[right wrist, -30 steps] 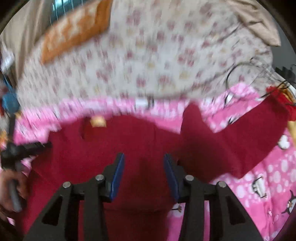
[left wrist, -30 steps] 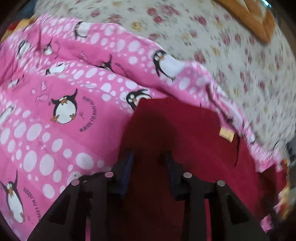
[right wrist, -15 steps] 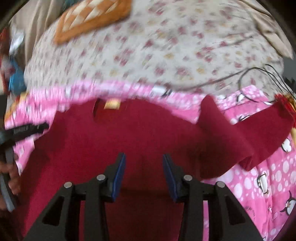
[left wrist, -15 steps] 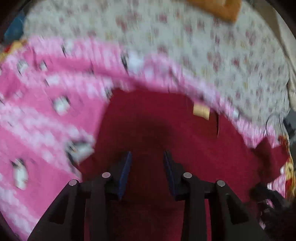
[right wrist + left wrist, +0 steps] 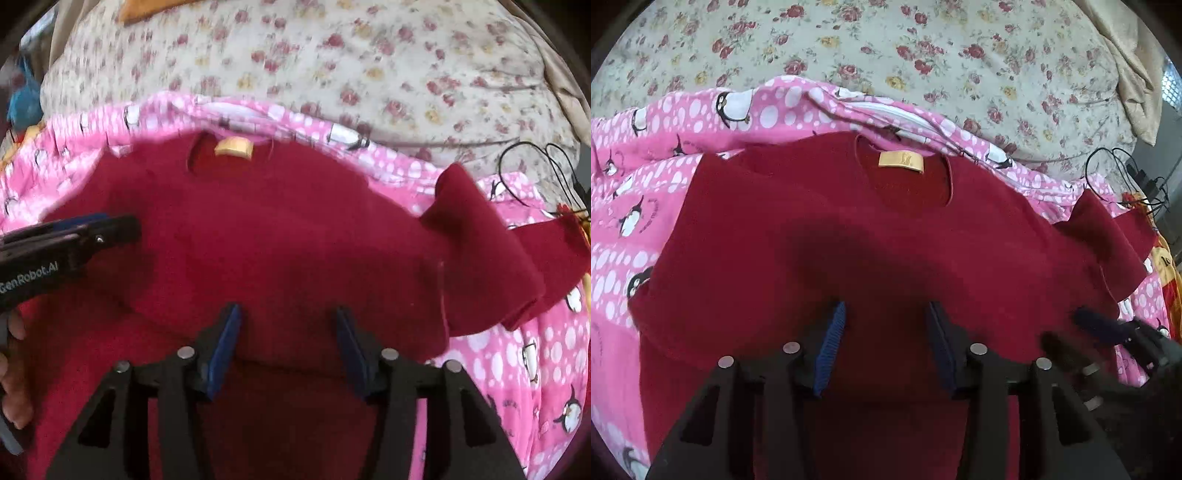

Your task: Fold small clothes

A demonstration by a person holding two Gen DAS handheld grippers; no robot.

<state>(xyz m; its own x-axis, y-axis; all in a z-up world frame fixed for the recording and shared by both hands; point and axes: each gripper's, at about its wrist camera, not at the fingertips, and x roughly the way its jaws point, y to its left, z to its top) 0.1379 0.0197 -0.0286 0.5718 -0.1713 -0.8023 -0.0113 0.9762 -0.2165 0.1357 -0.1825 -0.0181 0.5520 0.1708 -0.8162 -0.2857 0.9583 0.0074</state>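
Note:
A dark red sweater [image 5: 886, 236] lies flat, front up, on a pink penguin blanket [image 5: 665, 147], with a tan neck label [image 5: 900, 161] at its far edge. One sleeve [image 5: 498, 254] stretches out to the right, bunched at the shoulder. My left gripper [image 5: 886, 332] hovers over the sweater's middle, its jaws opening, and only the fabric below shows between its blue pads. My right gripper [image 5: 288, 328] hangs over the lower body of the sweater [image 5: 280, 229], jaws also opening, with no fabric pinched. In the right wrist view, the left gripper [image 5: 122, 229] shows at the left edge, a hand on its handle.
A floral bedsheet [image 5: 923, 55] spreads beyond the blanket. Black cables [image 5: 1108, 166] and a beige cloth [image 5: 1130, 74] lie at the far right, with a yellow-and-red fabric [image 5: 1167, 273] at the right edge. An orange cushion [image 5: 147, 7] sits at the back.
My left gripper has travelled right, from the sweater's left edge by the blanket to over its middle. Both grippers' pads stand wider apart. The right gripper shifted slightly.

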